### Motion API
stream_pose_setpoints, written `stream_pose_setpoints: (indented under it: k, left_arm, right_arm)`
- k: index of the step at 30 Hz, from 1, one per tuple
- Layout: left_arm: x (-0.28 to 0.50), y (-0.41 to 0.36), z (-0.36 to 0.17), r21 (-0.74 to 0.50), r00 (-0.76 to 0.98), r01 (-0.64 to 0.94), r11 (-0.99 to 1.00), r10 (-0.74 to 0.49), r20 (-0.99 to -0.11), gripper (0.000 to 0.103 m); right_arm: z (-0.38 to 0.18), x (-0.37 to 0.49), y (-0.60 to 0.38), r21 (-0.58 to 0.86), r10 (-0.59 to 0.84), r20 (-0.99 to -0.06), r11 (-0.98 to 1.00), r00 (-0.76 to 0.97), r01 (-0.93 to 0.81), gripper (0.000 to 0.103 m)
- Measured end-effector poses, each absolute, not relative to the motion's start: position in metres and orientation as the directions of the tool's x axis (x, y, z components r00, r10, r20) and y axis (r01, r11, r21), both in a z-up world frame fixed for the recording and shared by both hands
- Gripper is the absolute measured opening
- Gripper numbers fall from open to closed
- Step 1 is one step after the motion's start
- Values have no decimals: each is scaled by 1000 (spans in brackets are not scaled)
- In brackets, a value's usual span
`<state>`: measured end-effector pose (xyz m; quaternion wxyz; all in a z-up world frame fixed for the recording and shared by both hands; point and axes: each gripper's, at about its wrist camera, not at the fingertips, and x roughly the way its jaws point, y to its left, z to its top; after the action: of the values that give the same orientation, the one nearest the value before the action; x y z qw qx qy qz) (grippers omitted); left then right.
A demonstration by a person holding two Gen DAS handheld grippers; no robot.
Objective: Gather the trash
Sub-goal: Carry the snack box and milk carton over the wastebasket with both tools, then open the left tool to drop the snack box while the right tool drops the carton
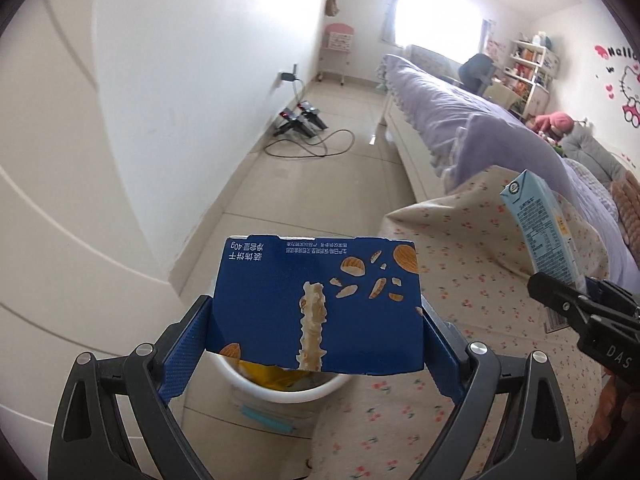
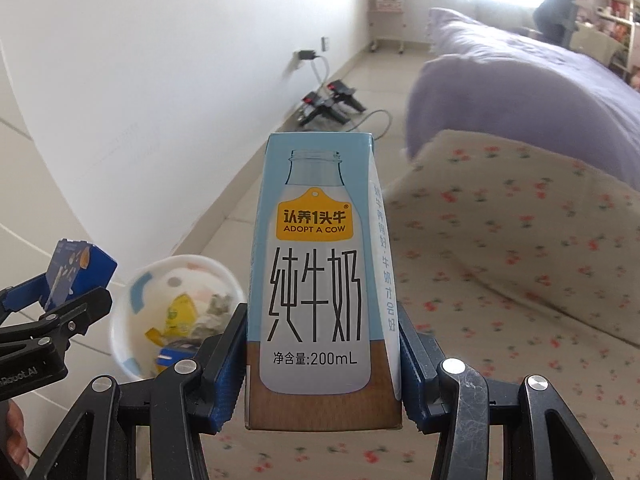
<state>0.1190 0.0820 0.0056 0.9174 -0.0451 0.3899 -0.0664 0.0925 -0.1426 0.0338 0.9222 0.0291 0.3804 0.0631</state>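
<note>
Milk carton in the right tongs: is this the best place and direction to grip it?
Seemingly yes. The right tongs clamp the milk carton low on its two narrow side walls, approaching from its base. Those flat, parallel sides suit the pads, and the printed front stays visible.

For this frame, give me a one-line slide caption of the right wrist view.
Right gripper grips a milk carton beside the trash bin, left gripper holding a blue box.

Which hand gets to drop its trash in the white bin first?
Probably left. The left gripper holds the blue biscuit box right over the white bin. The right gripper holds the milk carton off to the bin's side, above the flowery bedspread.
</note>
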Motion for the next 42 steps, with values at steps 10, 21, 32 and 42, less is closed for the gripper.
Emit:
stream_pose_setpoints:
  k: [10,21,32,42]
  left_arm:
    - [128,119,-14,-116,689,26,993,-102,-717,96]
    - [152,130,-41,-118,663,33,992,-110,-741,96]
    - [174,125,-65,-102,593,26,994,-97,-799,99]
    - [170,134,-58,-73,596,-29,997,-42,-802,102]
  right_arm:
    - [13,115,-94,99,178,-727,983,663,-155,57]
    - [-14,141,-68,170,262,-744,964,614,-205,57]
    - [-41,163,-67,230,293,-775,956,560,-183,57]
    - [-53,171,-66,248,304,-791,953,531,-177,57]
